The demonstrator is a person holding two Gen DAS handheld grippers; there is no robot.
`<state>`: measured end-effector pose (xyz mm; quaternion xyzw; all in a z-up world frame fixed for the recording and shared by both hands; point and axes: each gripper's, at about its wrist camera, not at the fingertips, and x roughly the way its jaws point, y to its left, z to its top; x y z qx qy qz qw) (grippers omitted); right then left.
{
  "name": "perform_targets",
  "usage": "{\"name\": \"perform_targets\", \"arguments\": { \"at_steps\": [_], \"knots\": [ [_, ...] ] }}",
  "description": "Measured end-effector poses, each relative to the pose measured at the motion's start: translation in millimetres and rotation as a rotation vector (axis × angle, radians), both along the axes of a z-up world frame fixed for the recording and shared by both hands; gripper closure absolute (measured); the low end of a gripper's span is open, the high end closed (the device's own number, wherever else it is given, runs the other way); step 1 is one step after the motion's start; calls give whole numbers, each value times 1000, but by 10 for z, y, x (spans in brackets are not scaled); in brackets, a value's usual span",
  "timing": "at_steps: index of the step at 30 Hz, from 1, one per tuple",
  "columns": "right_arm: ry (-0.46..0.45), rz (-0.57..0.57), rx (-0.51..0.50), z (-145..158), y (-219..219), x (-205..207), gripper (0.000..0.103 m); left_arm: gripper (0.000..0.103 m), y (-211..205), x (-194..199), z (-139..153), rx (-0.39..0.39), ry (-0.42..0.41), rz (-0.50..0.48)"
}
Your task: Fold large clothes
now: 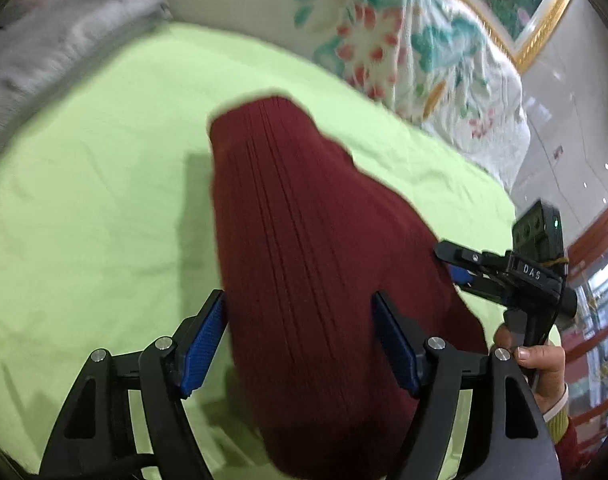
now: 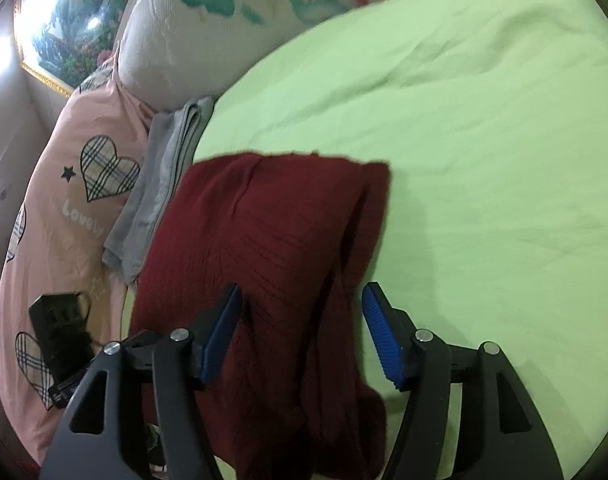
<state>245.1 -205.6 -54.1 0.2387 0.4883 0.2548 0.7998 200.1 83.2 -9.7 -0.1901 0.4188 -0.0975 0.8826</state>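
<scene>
A dark red knitted garment (image 1: 304,248) lies partly folded on a light green bedsheet (image 1: 104,152). My left gripper (image 1: 300,344) is open, its blue pads on either side of the garment's near end, just above it. In the right wrist view the red garment (image 2: 264,232) lies bunched with a fold hanging at the right. My right gripper (image 2: 302,336) is open above its near edge. The right gripper also shows in the left wrist view (image 1: 463,268) at the garment's right edge, held by a hand.
A folded grey garment (image 2: 164,184) lies beside the red one at the sheet's edge. A pink heart-print pillow (image 2: 64,200) carries a black device (image 2: 64,320). A floral quilt (image 1: 423,60) lies behind. The green sheet (image 2: 483,160) spreads to the right.
</scene>
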Motion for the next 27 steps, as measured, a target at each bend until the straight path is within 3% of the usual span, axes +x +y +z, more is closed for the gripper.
{"name": "perform_targets", "arguments": {
  "at_steps": [4,8,11,13,16,18,22,27],
  "knots": [
    [-45,-10,9,123,3,-82,40,32,106,-244,282,6,-132,31],
    [-9,19,-7,-1,187,-18,42,49,33,-246,309,15,-155,-33],
    [-1,38,-26,-68,286,-7,60,55,-79,-205,197,17,-129,-91],
    [-20,38,-36,-25,303,11,80,55,-174,-115,129,43,-112,-111],
    [-84,5,1,188,150,-4,94,55,-247,-75,168,35,-116,-143],
    [-111,-20,8,290,17,-7,94,55,-356,-37,155,57,-103,-180],
    [-26,-28,-40,9,4,77,93,54,-682,-27,-7,267,-87,-208],
    [18,-70,-43,-233,-22,56,88,53,-684,-40,-94,255,-96,-187]
  ]
}}
